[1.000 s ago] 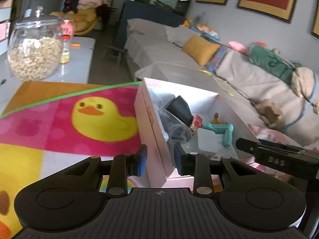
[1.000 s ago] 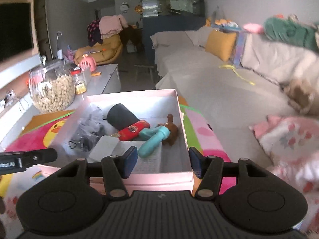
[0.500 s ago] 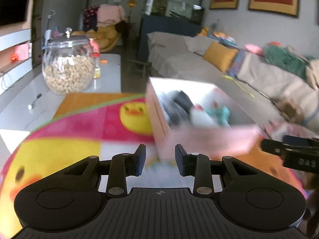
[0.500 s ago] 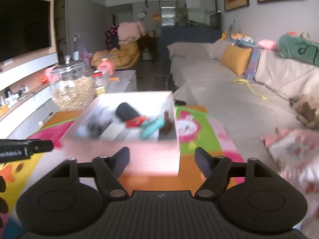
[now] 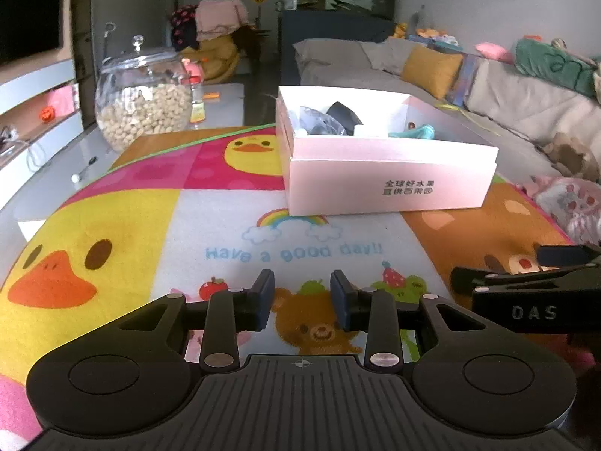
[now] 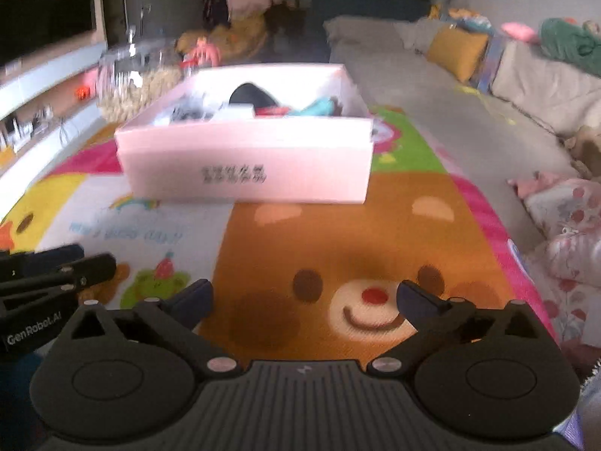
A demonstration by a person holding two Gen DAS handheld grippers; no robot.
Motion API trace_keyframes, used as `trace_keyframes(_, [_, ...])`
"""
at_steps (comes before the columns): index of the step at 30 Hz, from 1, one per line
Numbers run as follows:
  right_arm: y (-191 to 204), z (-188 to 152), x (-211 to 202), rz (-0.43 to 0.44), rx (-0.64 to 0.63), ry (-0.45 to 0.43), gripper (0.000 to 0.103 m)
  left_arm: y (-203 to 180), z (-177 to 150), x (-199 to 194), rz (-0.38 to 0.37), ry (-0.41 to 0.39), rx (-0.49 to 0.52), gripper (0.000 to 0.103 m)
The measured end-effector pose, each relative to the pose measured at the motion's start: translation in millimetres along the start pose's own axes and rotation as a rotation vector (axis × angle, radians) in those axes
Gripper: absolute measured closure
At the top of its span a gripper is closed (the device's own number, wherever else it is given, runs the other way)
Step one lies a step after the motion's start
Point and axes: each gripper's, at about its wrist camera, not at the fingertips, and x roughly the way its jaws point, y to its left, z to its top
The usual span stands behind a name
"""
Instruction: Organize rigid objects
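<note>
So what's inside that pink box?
The pink box shows a black rounded object, a teal toy, something white and a crinkly clear bag; its near wall hides the bottom.

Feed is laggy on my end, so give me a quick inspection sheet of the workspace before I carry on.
Surface: cartoon play mat over a table, bare in front of both grippers.
Job's things: pink box on the mat, holding a teal toy, a black object and a bag; rest unclear.
Clutter: glass jar of pale pieces beyond the mat.
Grippers: left gripper jaws narrowly apart, empty; right gripper jaws have just been opening, wide, empty.
Cables: nothing seen.
Surroundings: sofa with cushions.
</note>
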Motion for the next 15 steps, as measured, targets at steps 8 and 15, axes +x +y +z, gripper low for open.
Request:
trace_keyframes(8, [1.2, -5.4, 1.9, -0.067, 0.019, -0.026, 0.000, -3.7, 3.3, 4.0, 0.014, 0.000, 0.027, 0.066])
trace_keyframes(15, [-2.6, -5.7, 1.6, -0.024, 0.018, -0.021, 0.000, -8.4, 8.1, 13.3, -0.027, 0.002, 0.016, 0.057])
